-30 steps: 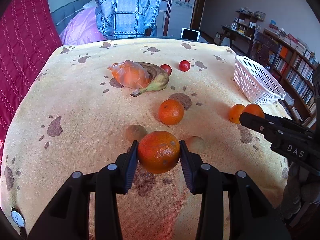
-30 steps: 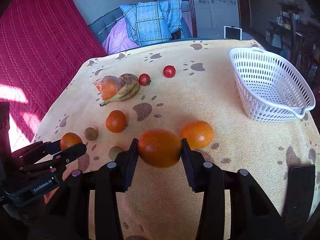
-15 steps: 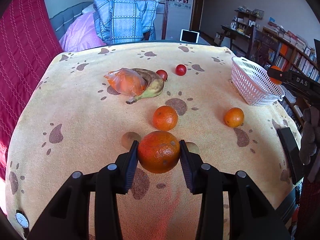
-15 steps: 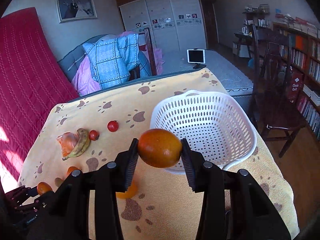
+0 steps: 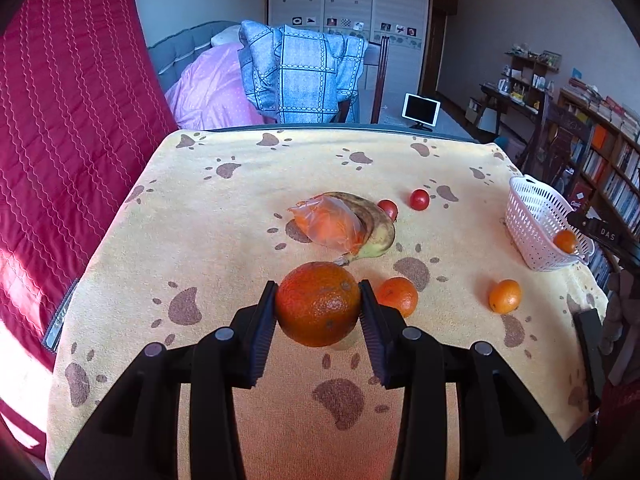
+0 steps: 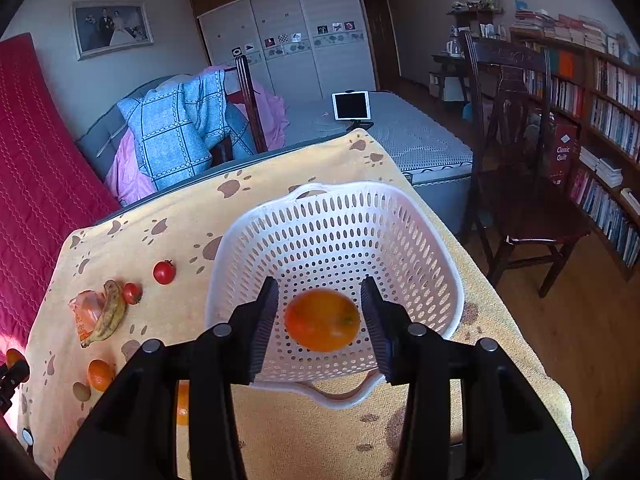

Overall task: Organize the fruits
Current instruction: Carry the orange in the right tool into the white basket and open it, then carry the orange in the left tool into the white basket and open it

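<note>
My left gripper [image 5: 318,306] is shut on a dark orange [image 5: 318,303] and holds it above the yellow paw-print cloth [image 5: 224,248]. My right gripper [image 6: 320,316] is open over the white basket [image 6: 416,236]; a blurred orange [image 6: 322,319] sits between its spread fingers, clear of both pads, inside the basket. In the left wrist view that orange [image 5: 565,241] shows in the basket [image 5: 532,220] at the far right. Two more oranges [image 5: 398,296] [image 5: 505,296], a banana [image 5: 378,228], a bagged orange fruit [image 5: 330,226] and two tomatoes [image 5: 419,199] [image 5: 388,209] lie on the cloth.
A red quilt [image 5: 60,128] hangs on the left. A chair with a blue blanket [image 5: 300,72] stands behind the table. A wooden chair [image 6: 520,160] and bookshelves [image 6: 600,100] are on the right. A dark phone [image 5: 590,344] lies at the table's right edge.
My right gripper moved over the basket, opened and let go of its orange, which now drops into the basket. My left gripper lifted and moved forward with its orange.
</note>
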`<control>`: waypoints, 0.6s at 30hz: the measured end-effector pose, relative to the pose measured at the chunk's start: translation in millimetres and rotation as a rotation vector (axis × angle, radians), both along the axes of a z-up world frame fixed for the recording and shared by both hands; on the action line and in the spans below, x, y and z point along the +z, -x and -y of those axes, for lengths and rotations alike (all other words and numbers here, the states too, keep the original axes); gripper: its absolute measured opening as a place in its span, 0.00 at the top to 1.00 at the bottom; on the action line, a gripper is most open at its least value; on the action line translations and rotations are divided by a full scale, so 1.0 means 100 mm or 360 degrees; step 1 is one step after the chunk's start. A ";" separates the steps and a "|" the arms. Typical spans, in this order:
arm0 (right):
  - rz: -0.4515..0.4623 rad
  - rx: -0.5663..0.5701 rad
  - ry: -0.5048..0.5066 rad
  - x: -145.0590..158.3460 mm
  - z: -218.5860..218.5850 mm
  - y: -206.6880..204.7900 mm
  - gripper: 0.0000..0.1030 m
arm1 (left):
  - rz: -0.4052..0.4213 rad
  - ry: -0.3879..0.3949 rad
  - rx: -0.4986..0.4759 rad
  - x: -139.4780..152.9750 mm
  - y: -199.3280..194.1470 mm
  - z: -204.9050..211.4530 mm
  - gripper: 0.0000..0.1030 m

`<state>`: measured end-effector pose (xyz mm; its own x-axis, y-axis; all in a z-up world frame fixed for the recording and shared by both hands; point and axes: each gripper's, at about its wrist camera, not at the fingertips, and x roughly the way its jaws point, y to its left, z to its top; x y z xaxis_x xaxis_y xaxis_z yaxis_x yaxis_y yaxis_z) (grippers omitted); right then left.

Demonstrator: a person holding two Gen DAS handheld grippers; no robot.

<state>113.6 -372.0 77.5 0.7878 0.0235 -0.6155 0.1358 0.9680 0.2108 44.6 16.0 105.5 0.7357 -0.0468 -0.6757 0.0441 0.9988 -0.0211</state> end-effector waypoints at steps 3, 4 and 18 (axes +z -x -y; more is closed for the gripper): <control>0.0025 -0.0009 -0.0005 0.02 0.01 0.03 0.48 | 0.0011 -0.0001 0.0019 0.04 -0.01 -0.03 0.61; 0.0033 -0.0008 -0.0007 0.03 0.01 0.04 0.48 | 0.0012 -0.0002 0.0019 0.04 -0.01 -0.02 0.61; 0.0168 -0.0052 -0.0081 0.17 0.12 0.34 0.47 | 0.0088 -0.0032 -0.0076 0.27 -0.13 0.31 0.61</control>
<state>79.9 -383.9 94.9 0.8489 0.0257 -0.5279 0.1416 0.9512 0.2741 58.0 -15.1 132.9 0.7691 -0.0693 -0.6353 0.0921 0.9957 0.0028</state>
